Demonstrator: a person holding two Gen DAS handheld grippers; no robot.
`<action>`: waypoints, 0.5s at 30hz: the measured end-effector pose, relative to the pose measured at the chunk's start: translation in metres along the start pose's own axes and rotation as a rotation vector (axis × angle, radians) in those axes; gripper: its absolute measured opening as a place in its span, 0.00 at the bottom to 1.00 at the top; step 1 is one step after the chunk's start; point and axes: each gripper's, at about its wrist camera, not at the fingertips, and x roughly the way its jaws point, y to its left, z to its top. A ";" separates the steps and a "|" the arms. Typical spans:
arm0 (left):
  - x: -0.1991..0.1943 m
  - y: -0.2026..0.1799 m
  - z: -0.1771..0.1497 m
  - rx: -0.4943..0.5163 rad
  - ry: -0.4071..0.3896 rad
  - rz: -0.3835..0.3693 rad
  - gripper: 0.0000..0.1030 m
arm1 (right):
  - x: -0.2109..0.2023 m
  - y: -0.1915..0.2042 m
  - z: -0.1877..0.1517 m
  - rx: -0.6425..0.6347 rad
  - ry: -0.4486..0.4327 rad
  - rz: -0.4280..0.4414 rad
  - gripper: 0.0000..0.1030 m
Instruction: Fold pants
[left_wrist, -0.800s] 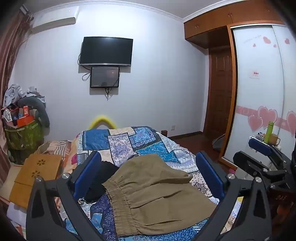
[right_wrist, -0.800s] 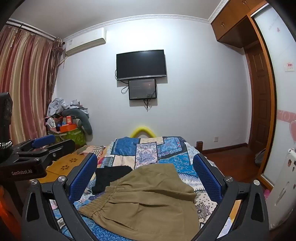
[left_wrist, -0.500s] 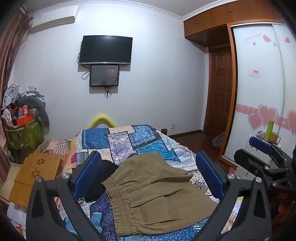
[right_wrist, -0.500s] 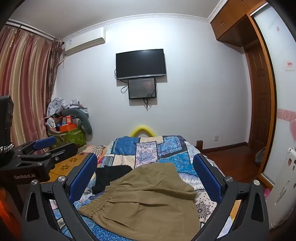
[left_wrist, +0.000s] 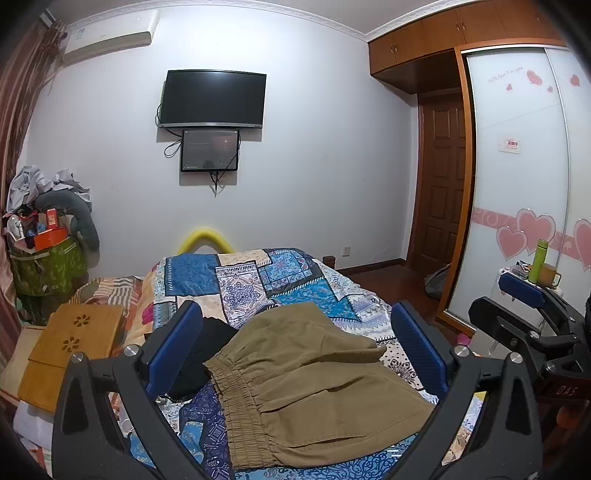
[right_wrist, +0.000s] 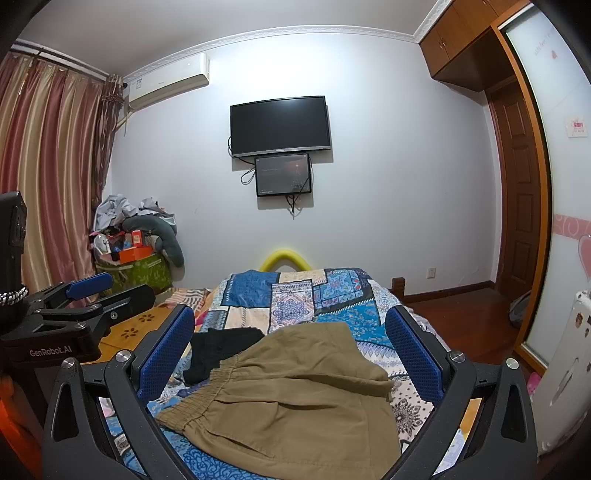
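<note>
Both grippers hang above the near end of the bed with nothing in them. The left gripper (left_wrist: 295, 354) has its blue pads (left_wrist: 173, 347) wide apart, and the right gripper (right_wrist: 291, 350) is spread just as wide; neither touches cloth.

Framed between the fingers lie the pants (left_wrist: 314, 380), khaki, partly doubled over on the patchwork quilt (left_wrist: 258, 280), the gathered waistband (left_wrist: 240, 406) turned toward the person's left. A black garment (left_wrist: 199, 354) sits just beside the waistband, partly under it.

The step in hand looks like reaching down for a first grip. To do it well, each gripper should come down on a separate edge of the pants, pinching all layers cleanly and catching neither the quilt nor the black garment. Lifting both ends evenly should keep the fold straight.
</note>
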 end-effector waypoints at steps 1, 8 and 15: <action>0.000 0.000 0.000 0.001 -0.001 0.001 1.00 | 0.000 0.000 0.000 0.000 0.000 0.000 0.99; 0.001 0.000 -0.003 0.000 -0.005 0.008 1.00 | 0.000 0.001 0.000 0.000 0.002 -0.001 1.00; 0.001 -0.001 -0.003 0.005 -0.005 0.016 1.00 | -0.002 -0.001 0.000 0.000 0.003 -0.003 1.00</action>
